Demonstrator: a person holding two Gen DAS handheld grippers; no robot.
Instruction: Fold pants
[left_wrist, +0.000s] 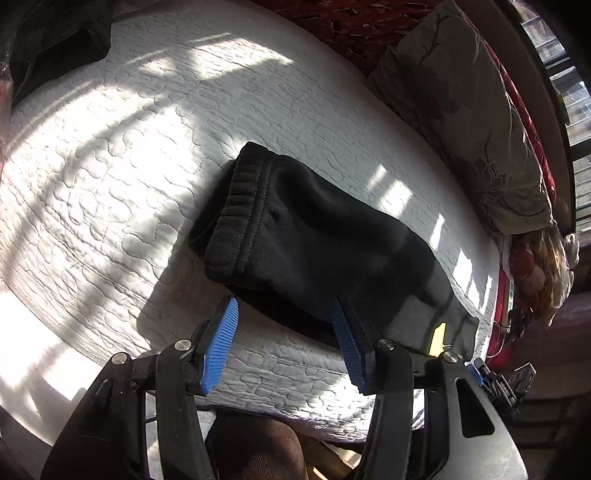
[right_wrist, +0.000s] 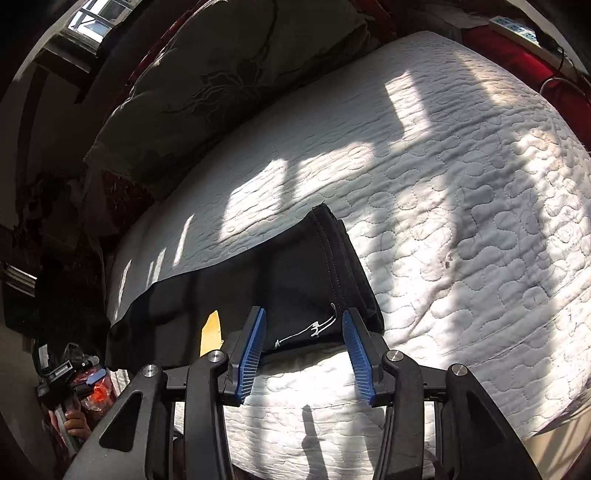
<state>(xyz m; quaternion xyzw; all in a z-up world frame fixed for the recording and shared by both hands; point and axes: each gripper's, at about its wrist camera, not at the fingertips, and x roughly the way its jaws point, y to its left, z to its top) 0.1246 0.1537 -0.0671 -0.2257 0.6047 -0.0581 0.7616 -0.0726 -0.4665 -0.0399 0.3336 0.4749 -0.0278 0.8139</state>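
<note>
Black pants (left_wrist: 314, 240) lie folded lengthwise on a white quilted bed (left_wrist: 110, 166). In the left wrist view the ribbed waistband (left_wrist: 236, 206) is at the far end. My left gripper (left_wrist: 284, 310) is open and empty just above the pants' near edge. In the right wrist view the pants (right_wrist: 295, 288) show a stitched hem and white lettering (right_wrist: 314, 328). My right gripper (right_wrist: 303, 321) is open and empty, its jaws standing on either side of the lettered edge without holding it.
A grey floral pillow (left_wrist: 472, 122) lies along the bed's far side, also in the right wrist view (right_wrist: 221, 74). A dark garment (left_wrist: 55, 40) lies at the bed's corner. A window (left_wrist: 569, 74) is beyond the pillow. A power strip (right_wrist: 517, 29) lies past the bed.
</note>
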